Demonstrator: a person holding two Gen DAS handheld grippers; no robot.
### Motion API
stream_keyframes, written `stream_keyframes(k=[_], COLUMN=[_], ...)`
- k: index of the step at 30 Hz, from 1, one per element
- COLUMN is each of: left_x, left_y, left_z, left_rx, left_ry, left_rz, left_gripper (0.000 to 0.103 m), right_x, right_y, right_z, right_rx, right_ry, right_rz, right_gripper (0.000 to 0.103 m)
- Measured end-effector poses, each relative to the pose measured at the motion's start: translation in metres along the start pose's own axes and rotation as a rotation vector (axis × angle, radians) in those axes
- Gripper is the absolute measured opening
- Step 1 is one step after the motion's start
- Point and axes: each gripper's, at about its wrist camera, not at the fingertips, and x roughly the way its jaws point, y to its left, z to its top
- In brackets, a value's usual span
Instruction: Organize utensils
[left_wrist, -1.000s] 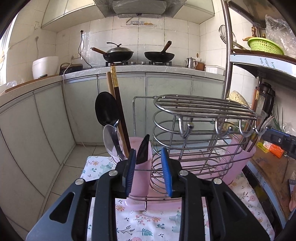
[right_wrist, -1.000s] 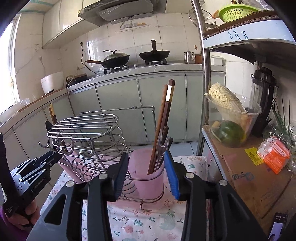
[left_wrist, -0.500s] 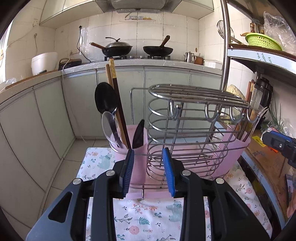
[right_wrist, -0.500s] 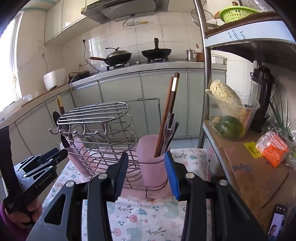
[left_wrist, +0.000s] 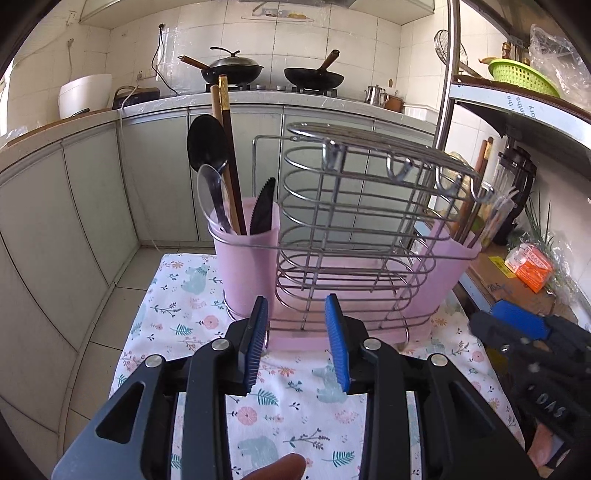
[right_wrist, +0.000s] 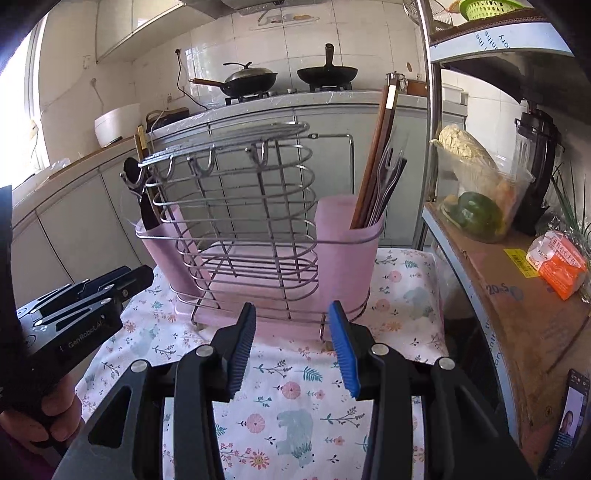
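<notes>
A: What does your utensil rack (left_wrist: 354, 221) look like?

B: Chrome wire with hooks, on a floral cloth (left_wrist: 295, 406) over the worktop. A pink cup (left_wrist: 245, 266) at one end holds a black spoon (left_wrist: 207, 144), a clear spoon, chopsticks and a black knife (left_wrist: 262, 206); the other pink cup (right_wrist: 354, 258) holds chopsticks and forks.

A: And your tongs?

B: Your left tongs (left_wrist: 297, 347) and right tongs (right_wrist: 291, 349) both stand apart, empty, just before the rack.

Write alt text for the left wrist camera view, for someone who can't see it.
The open left gripper hovers empty before a wire utensil rack on a floral cloth. Its left pink cup holds spoons, chopsticks and a black knife. The right gripper enters at right; kitchen counter behind.
</notes>
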Motion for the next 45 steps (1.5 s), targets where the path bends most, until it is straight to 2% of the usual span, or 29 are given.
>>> stream_keyframes(k=[19,45], left_x=[-0.008,-0.019], left_y=[-0.016,-0.009], left_z=[-0.033,-0.035], left_rx=[0.003,-0.027], left_ry=[0.061,0.051], left_rz=[-0.017,-0.021], left_gripper=[0.032,0.032], right_x=[0.012,0.008], right_y=[0.014,0.028], right_z=[-0.027,-0.028], right_rx=[0.02,-0.011], right_ry=[0.031,0.025], right_rz=[-0.042,-0.038], right_gripper=[0.04,0.04])
